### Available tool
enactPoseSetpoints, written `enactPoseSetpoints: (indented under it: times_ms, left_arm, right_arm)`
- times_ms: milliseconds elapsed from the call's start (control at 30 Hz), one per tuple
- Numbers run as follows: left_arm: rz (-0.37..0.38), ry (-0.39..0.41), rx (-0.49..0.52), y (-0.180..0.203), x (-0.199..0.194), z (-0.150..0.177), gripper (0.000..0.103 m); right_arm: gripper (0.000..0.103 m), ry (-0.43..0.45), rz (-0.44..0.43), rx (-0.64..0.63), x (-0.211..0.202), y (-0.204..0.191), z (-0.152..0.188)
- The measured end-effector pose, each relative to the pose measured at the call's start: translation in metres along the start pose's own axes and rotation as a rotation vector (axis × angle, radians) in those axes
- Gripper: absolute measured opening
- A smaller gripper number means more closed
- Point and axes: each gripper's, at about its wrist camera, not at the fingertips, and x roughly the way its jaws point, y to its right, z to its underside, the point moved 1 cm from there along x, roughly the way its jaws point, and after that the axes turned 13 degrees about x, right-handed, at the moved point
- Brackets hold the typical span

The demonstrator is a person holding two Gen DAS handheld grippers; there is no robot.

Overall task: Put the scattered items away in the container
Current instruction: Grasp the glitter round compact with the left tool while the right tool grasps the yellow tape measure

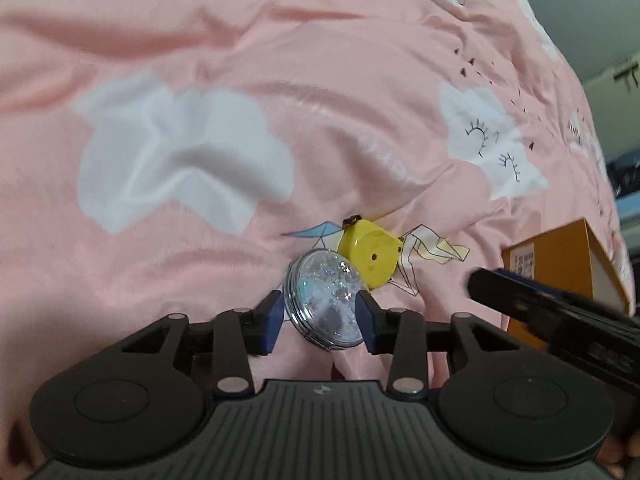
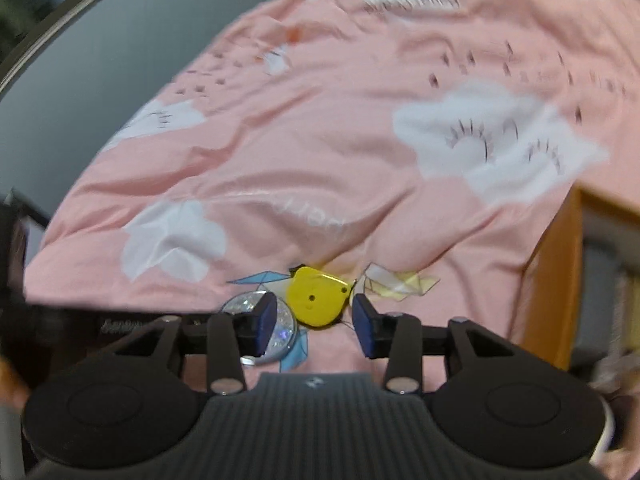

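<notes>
Right wrist: left finger (image 2: 265,322) hides glitter case (image 2: 282,334)

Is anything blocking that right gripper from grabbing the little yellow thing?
Nothing visible does. The yellow item lies on the pink bedspread between the open right gripper fingers; the glittery round case sits just left.

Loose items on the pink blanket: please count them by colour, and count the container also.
Yellow: 1, the yellow case
Clear with glitter: 1, the round glitter compact, between the left gripper pads
Orange: 1, the box
Total: 3
</notes>
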Motion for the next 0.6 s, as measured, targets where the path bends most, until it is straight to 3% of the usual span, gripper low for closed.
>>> enactPoseSetpoints:
  times_ms: [233, 367, 600]
  left_arm:
    - [0.084, 0.051, -0.100, -0.026, 0.020, 0.006, 0.042]
    - [0.106, 0.066, -0.109, -0.031, 0.028, 0.006, 0.042]
    - [0.115, 0.069, -0.087, -0.030, 0.035, 0.005, 0.044]
  right_arm:
    - [0.044, -0.045, 0.014, 0.225, 0.056, 0.012, 0.000]
    - [0.054, -0.032, 0.037, 0.253, 0.077, 0.017, 0.000]
    - [0.055, -0.060, -0.010, 0.346, 0.097, 0.037, -0.003]
